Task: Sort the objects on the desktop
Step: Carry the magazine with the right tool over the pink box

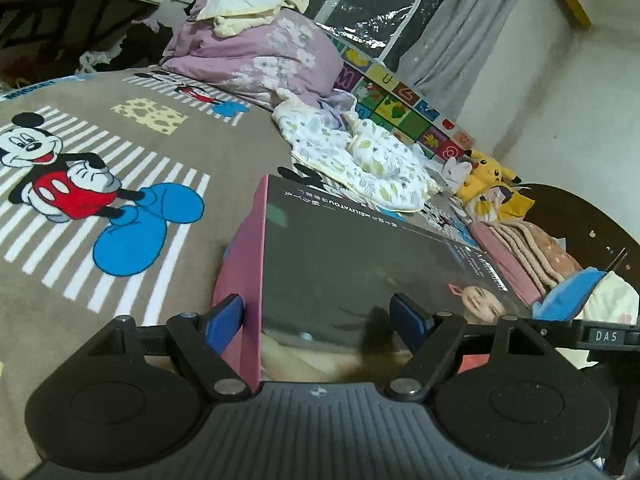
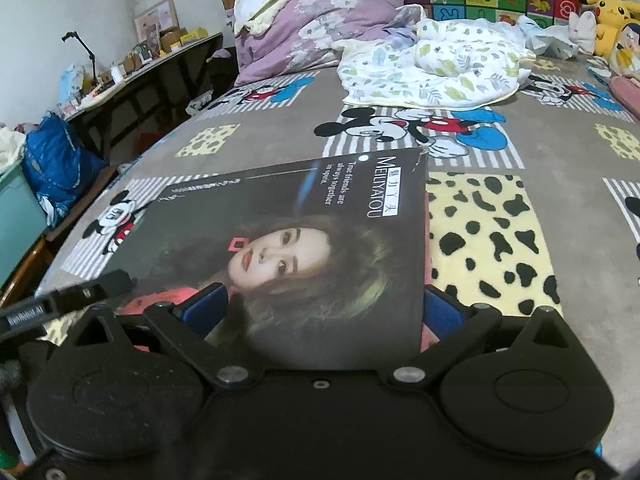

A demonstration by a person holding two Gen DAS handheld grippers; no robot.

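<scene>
While both grippers' blue fingers point(image 1: 224, 322) straddle a flat dark box point(image 1: 360, 264), left gripper point(image 1: 320, 320) and right gripper point(image 2: 324, 312) spread wide, whether pads press it unclear, box lying on cartoon-mouse blanket point(image 1: 120, 152), leaf-print cloth point(image 2: 432, 76) beyond, yellow plush toy point(image 1: 486, 164) by wall.

Each camera sits low on its own gripper and looks forward and a little down over a bed. The left wrist camera is very near a flat dark box point(image 1: 360, 264) and faces the far wall, with purple bedding point(image 1: 256, 56) far off. The right wrist camera looks along the same box point(image 2: 304, 240) from another side. Both views share the box, the cartoon-mouse blanket point(image 1: 100, 184) and the yellow plush toys point(image 1: 488, 184).
</scene>
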